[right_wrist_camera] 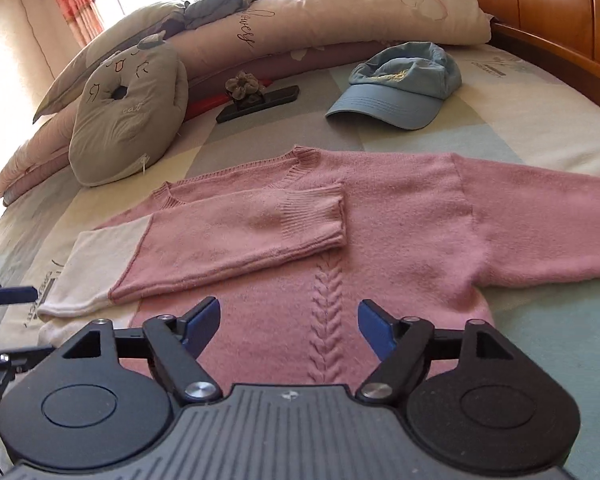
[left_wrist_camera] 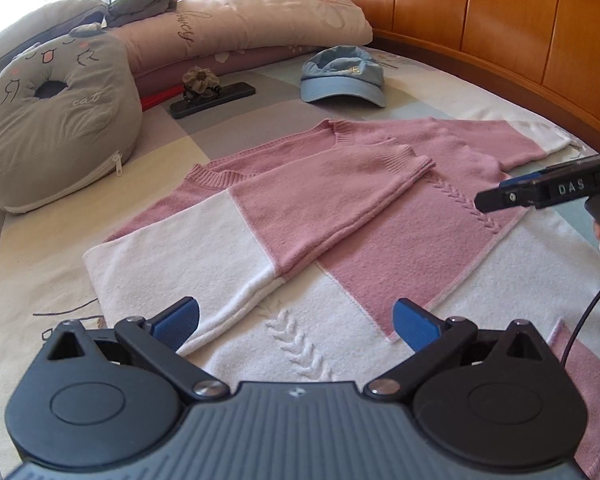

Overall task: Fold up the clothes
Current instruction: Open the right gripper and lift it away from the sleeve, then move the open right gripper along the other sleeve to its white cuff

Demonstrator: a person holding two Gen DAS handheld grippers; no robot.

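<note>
The pink-and-white knit sweater (right_wrist_camera: 380,216) lies flat, front up, on the bed (right_wrist_camera: 520,128), neckline toward the pillows, a cable braid running down its centre. One sleeve (right_wrist_camera: 228,236) is folded across the chest, its ribbed cuff resting just short of the braid; the other sleeve (right_wrist_camera: 540,224) lies stretched out sideways. My right gripper (right_wrist_camera: 289,330) hangs over the lower body of the sweater, fingers spread wide with nothing between them. My left gripper (left_wrist_camera: 296,326) hovers above the white hem area, fingers likewise apart and empty. Beyond the neckline sits a light blue cap (right_wrist_camera: 400,84), well apart from the sweater. A grey cat-face cushion (right_wrist_camera: 128,120) leans near the shoulder on the folded side. A dark flat object with a fabric flower (right_wrist_camera: 256,96) lies between cushion and cap. Rolled quilts (right_wrist_camera: 340,12) line the wooden headboard (right_wrist_camera: 540,4).
</note>
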